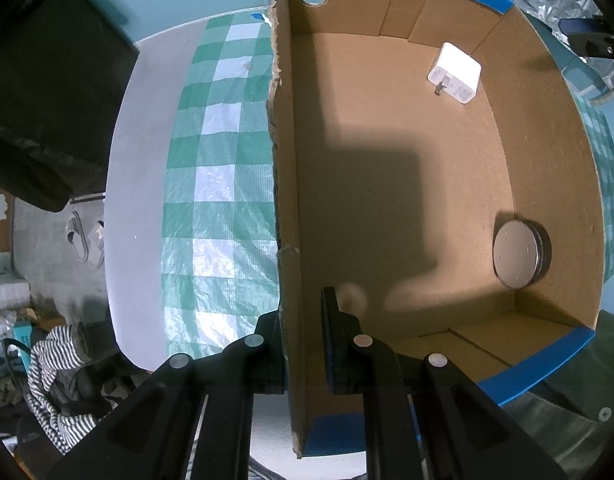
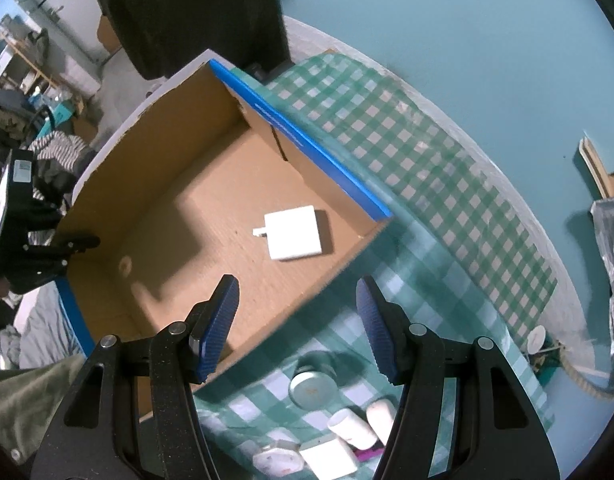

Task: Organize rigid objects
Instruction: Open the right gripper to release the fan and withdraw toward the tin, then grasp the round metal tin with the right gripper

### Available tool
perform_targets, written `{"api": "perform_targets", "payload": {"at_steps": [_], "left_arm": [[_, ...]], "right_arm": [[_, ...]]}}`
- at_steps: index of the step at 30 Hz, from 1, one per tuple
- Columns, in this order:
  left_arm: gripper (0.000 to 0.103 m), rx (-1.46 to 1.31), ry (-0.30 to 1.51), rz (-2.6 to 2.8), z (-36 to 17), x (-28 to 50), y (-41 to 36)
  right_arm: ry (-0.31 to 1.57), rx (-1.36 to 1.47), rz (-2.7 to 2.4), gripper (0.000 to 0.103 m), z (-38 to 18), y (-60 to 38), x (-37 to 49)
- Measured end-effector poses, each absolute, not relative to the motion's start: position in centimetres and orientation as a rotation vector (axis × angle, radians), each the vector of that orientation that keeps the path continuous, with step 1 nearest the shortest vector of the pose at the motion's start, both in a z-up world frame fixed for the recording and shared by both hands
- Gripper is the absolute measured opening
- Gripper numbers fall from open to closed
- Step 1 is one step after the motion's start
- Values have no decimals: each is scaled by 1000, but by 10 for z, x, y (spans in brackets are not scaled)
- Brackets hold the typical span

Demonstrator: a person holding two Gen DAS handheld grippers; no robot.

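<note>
A: Cardboard box [image 1: 407, 184] first — what has hold of it?

B: The left gripper [image 1: 303, 344] is clamped on the box's side wall, one pad outside, one inside, pointing straight down over the checked cloth [image 1: 211, 184].

A: And the right gripper [image 2: 297, 328]?

B: Its jaws stand about half apart with nothing between them, hovering over the box's near corner and the cloth beside it.

A: What's already in the box?

B: A white charger block [image 1: 455, 74] lies flat on the floor near the far wall, and a round metal tin [image 1: 515, 254] leans against the right wall near a corner. Both lie well apart from the left gripper's pads.

A: And outside it?

B: Below the right gripper, on the cloth, a round tin [image 2: 313, 388], two small white bottles [image 2: 353, 426], a flat white block [image 2: 333, 460] and a white plug [image 2: 277, 460] cluster near each other. The box wall stands between them and the box floor.
</note>
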State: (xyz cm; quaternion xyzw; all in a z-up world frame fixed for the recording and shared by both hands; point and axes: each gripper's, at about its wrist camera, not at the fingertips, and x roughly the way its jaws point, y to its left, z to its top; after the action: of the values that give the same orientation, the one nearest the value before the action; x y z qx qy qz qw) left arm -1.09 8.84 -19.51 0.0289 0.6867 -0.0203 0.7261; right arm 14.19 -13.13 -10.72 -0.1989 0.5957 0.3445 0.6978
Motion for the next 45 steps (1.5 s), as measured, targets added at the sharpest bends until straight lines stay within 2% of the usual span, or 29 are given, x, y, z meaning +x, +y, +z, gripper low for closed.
{"api": "perform_targets", "payload": {"at_steps": [23,45], "left_arm": [[12,66,1523,-56,-196,-16,93],[12,48,1536,-36,-202,-17,97]], "right_arm": [[1429,-319,665,62,-139,-218,114],[1450,-416,666,62,-197,-202,88]]}}
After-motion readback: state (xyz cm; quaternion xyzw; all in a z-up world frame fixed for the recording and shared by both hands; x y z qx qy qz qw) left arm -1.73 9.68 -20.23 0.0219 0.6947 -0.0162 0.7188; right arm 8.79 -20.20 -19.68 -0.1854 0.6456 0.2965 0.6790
